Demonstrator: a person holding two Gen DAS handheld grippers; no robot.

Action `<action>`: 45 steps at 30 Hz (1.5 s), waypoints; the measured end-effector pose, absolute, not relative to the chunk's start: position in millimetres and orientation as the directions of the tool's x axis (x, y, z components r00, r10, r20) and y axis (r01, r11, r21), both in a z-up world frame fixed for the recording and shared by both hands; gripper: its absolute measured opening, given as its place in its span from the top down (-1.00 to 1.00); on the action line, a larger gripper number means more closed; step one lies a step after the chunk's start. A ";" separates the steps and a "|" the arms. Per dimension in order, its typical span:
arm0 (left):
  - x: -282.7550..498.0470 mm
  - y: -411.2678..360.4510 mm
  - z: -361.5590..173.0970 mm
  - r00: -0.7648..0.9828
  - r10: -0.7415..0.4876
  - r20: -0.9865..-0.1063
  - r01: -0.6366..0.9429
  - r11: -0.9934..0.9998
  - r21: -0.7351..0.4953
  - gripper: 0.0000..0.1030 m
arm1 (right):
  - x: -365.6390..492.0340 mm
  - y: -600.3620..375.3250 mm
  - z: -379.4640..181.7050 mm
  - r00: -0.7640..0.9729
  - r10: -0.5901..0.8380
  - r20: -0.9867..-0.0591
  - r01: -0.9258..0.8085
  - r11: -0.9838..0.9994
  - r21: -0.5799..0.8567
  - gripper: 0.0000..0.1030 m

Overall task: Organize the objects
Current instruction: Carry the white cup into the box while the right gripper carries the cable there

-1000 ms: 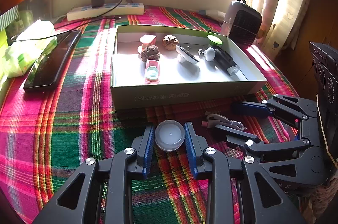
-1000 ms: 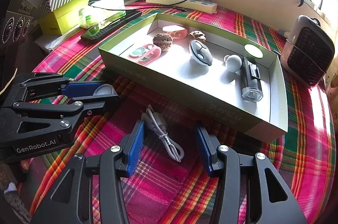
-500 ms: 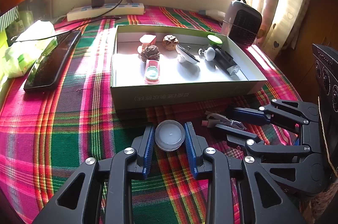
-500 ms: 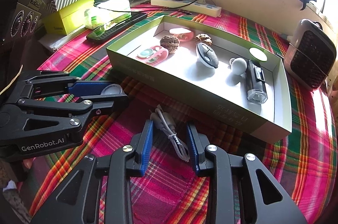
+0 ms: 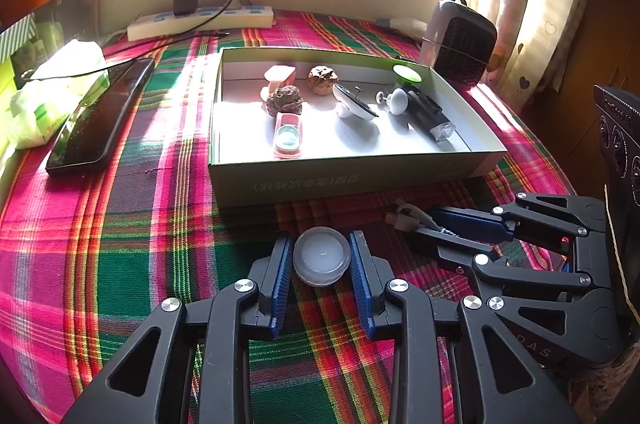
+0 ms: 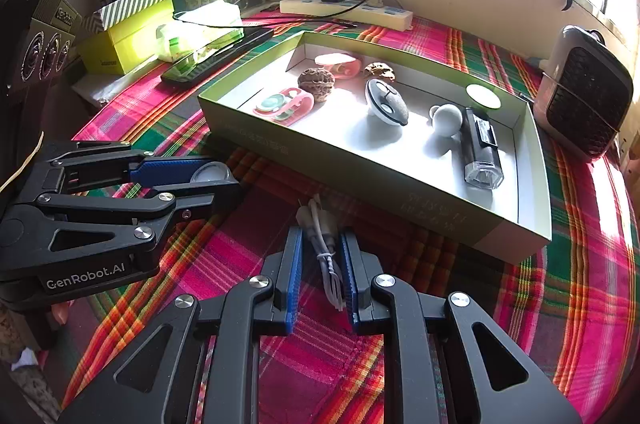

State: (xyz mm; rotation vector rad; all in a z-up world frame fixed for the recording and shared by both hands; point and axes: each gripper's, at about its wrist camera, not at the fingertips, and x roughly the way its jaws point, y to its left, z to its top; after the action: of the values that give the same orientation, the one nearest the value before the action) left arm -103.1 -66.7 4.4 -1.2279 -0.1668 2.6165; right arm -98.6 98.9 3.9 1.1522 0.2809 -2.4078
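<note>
Now your right gripper (image 6: 320, 264) has gone from wide apart to pinched, and its blue pads have come in against the bundled white charging cable (image 6: 326, 244) that a second ago lay loose between them at twelve o'clock in the right wrist view; the log's last steps suggest the squeeze has only just finished, so judge the hold as fresh and not yet tested by a lift

At nine o'clock from there, your left gripper (image 5: 322, 260) has not changed: its jaws stand partly open, clamped on the small round translucent plastic cap (image 5: 322, 256), which rests on the red-and-green plaid tablecloth (image 5: 120, 264). Both pieces are now in hand, and neither has left the cloth

Further out at twelve o'clock lies the shallow green-walled cardboard box (image 5: 352, 175) with a white floor, already holding two brown walnuts, a pink case, a grey-and-white fob, a white knob and a black torch. Bare floor shows at the near left of the box and along its near wall; that looks the likely place for cable and cap

Beyond, at ten o'clock, a black phone (image 5: 100, 115) lies well apart, and a white power strip (image 5: 200, 19) sits under the window
</note>
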 end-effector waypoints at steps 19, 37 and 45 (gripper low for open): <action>-102.1 -65.1 4.2 -0.619 0.246 -0.746 -0.173 -0.969 -0.176 0.49 | -98.4 100.6 4.7 -0.547 -0.316 -0.775 0.462 -0.886 0.035 0.63; -99.2 -69.0 5.9 -0.617 0.234 -0.751 -0.179 -0.971 -0.156 0.49 | -92.7 113.0 11.3 -0.560 -0.335 -0.758 0.432 -0.898 0.078 0.63; -93.1 -70.8 18.7 -0.640 0.226 -0.735 -0.183 -0.973 -0.140 0.49 | -89.1 118.8 21.4 -0.582 -0.342 -0.738 0.424 -0.902 0.083 0.63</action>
State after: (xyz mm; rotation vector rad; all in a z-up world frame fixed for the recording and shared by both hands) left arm -93.1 -70.8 18.7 -1.2002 -0.0762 2.6554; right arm -89.1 118.8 21.4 1.1176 0.1420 -2.4610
